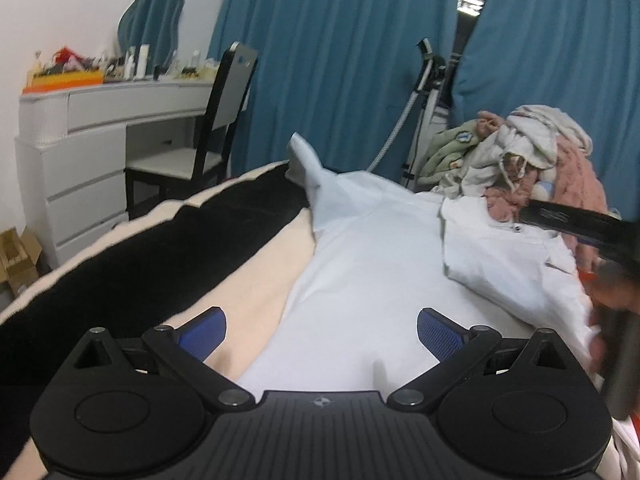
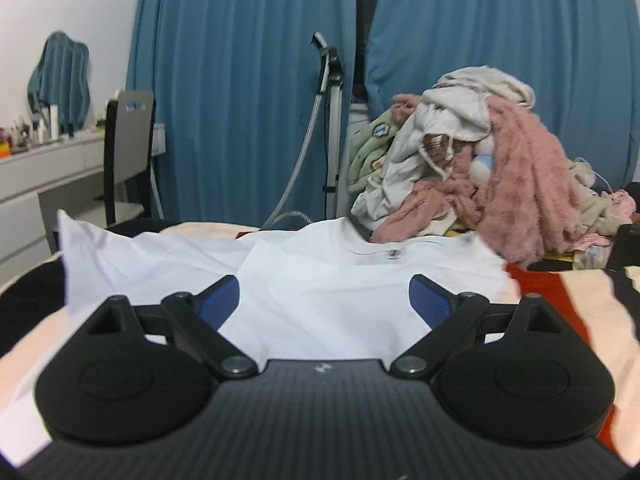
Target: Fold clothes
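Striped bedspread (image 2: 560, 300), white shirt (image 2: 320, 288) under both spread grippers (image 1: 322, 330) (image 2: 324, 300)

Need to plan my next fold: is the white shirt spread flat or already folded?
Partly folded: the white shirt has one side flap laid over its body, while a sleeve sticks up.

Blue curtains (image 2: 248, 92) hang floor-length across the far side, parted at a dark gap (image 2: 366, 28). Against the white wall (image 1: 72, 12) on the left stands a white dresser (image 1: 80, 168) with drawers, its top cluttered with bottles and small items below a wavy-edged mirror (image 1: 150, 24). A black chair (image 1: 208, 128) is pulled up to it. A cardboard box (image 1: 16, 256) sits on the floor nearby.
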`<state>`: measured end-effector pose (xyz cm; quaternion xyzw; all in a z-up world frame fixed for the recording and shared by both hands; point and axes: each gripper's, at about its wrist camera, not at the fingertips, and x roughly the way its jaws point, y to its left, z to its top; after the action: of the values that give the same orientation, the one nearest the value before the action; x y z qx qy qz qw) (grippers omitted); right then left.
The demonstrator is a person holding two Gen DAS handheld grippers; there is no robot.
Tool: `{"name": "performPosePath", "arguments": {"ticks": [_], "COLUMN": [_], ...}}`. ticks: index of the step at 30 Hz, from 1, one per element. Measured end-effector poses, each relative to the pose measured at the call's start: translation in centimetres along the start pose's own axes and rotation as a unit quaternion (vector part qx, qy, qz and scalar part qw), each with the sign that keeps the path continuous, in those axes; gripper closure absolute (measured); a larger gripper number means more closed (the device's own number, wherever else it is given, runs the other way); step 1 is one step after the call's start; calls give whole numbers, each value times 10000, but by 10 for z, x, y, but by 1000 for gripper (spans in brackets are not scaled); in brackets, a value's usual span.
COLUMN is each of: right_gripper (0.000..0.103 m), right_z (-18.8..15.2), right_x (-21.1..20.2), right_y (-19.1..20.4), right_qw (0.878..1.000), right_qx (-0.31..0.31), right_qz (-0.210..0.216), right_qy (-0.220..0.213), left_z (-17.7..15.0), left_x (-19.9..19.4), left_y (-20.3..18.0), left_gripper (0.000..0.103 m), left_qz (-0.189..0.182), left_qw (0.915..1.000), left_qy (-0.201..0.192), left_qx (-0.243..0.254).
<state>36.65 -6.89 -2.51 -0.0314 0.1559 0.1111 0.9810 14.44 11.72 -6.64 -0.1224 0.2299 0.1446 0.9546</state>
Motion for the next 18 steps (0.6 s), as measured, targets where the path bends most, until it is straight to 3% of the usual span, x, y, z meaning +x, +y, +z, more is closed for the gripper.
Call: {"name": "performPosePath", "arguments": {"ticks": [7, 11, 18], "right_gripper": [10, 10, 10], "right_z": [-14, -28, -56], "right_x": [-114, -183, -263], "right_y": [-41, -45, -47], "right_qw": [9986, 9972, 9929], "right_qx": [416, 602, 916], "right_qz": [-94, -116, 24], "right_qy": [-323, -425, -752], "left_z": [-15, -18, -17], "left_x": [-39, -61, -93], "left_y": [-28, -37, -29], "left_gripper": [1, 1, 1], "left_qz": [-488, -629, -671], "left_qw": [9967, 9928, 9944], "left_qy": [-190, -446, -236], "left_qx": [625, 916, 784]}}
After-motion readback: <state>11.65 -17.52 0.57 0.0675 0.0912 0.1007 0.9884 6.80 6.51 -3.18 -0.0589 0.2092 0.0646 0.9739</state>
